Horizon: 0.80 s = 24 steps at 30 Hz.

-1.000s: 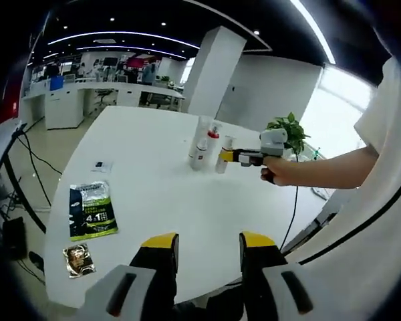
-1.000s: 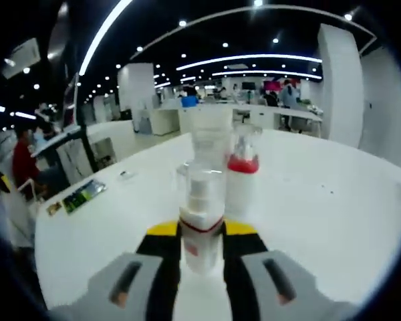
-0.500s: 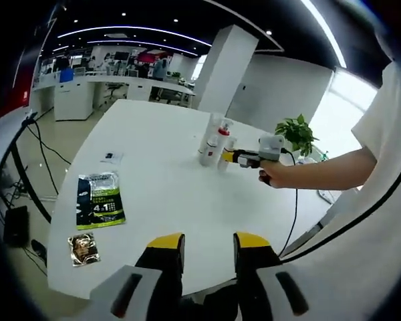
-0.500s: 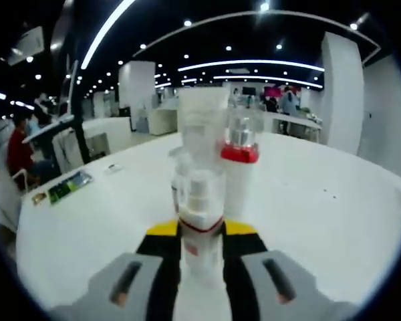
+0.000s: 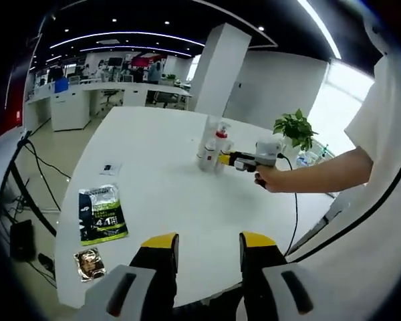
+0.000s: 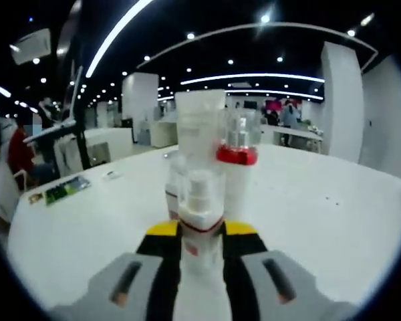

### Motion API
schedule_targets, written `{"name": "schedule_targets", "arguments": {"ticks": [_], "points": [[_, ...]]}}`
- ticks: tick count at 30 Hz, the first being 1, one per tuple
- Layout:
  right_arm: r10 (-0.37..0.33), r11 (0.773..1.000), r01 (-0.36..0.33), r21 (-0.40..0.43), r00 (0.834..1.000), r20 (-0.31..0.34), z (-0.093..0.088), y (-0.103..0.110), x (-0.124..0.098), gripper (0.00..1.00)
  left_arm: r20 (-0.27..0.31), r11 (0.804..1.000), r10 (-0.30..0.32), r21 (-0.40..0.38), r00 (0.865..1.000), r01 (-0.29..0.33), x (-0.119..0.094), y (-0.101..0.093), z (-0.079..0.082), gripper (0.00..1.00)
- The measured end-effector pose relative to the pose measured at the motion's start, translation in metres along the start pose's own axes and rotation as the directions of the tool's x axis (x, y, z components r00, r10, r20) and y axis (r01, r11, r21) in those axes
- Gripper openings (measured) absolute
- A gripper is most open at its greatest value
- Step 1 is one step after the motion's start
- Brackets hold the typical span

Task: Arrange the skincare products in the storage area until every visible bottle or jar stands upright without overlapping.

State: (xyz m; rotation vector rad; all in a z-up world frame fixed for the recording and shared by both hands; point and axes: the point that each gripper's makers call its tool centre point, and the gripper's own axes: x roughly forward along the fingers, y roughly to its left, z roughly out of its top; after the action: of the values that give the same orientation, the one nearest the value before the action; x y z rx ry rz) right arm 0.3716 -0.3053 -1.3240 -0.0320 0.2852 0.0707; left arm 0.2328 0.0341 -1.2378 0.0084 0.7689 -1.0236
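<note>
right claw [image 6: 202,235] grips one spray bottle [image 6: 201,217]; two bottles behind.

White table [image 5: 167,174] (bottles [image 5: 209,142], sachets [image 5: 101,214])

counter [image 5: 167,194]: smooth white top, faint sheen | spray bottle [image 6: 201,224]: translucent clear plastic cap over white plastic | red-collared bottle [image 6: 237,177]: white plastic, clear cap | green pouch [image 5: 102,214]: glossy printed foil | small sachet [image 5: 88,265]: shiny crinkled foil | right hand-held gripper [image 6: 202,249]: matt grey plastic, yellow tips
</note>
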Motion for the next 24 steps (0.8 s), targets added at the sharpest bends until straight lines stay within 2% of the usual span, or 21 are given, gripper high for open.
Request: {"name": "schedule_targets", "arguments": {"ticks": [4,7,10,16,17,19,24], "points": [[-0.003,1.0,0.003,0.019,1.0,0.006,-0.006,-0.006,-0.001,0.21,0.003,1.0,-0.011,0.01,1.0,0.011,0.003,0.0,0.005,0.37],[0.018,1.0,-0.018,-0.017,1.0,0.025,-0.004,-0.001,0.0,0.21,0.008,1.0,-0.008,-0.003,1.0,0.008,0.004,0.004,0.008,0.37],[0.024,1.0,-0.025,0.019,0.999,0.038,-0.005,-0.003,0.002,0.21,0.019,1.0,-0.003,-0.014,1.0,0.003,0.005,0.006,0.012,0.37],[0.037,0.999,-0.037,0.017,0.999,0.023,-0.007,-0.001,0.003,0.22,0.012,1.0,-0.008,-0.014,1.0,0.008,0.009,0.006,0.012,0.37],[0.036,0.999,-0.037,0.019,0.999,0.015,-0.008,-0.001,0.003,0.22,0.012,1.0,-0.008,-0.016,1.0,0.008,0.009,0.006,0.012,0.37],[0.036,0.999,-0.036,0.007,0.997,-0.066,-0.023,-0.002,0.002,0.22,0.017,1.0,-0.011,-0.023,1.0,0.011,0.01,0.006,0.012,0.37],[0.035,0.999,-0.033,0.027,0.995,-0.09,-0.031,-0.001,-0.001,0.23,0.009,1.0,-0.012,-0.025,1.0,0.012,0.011,0.006,0.01,0.37]]}}
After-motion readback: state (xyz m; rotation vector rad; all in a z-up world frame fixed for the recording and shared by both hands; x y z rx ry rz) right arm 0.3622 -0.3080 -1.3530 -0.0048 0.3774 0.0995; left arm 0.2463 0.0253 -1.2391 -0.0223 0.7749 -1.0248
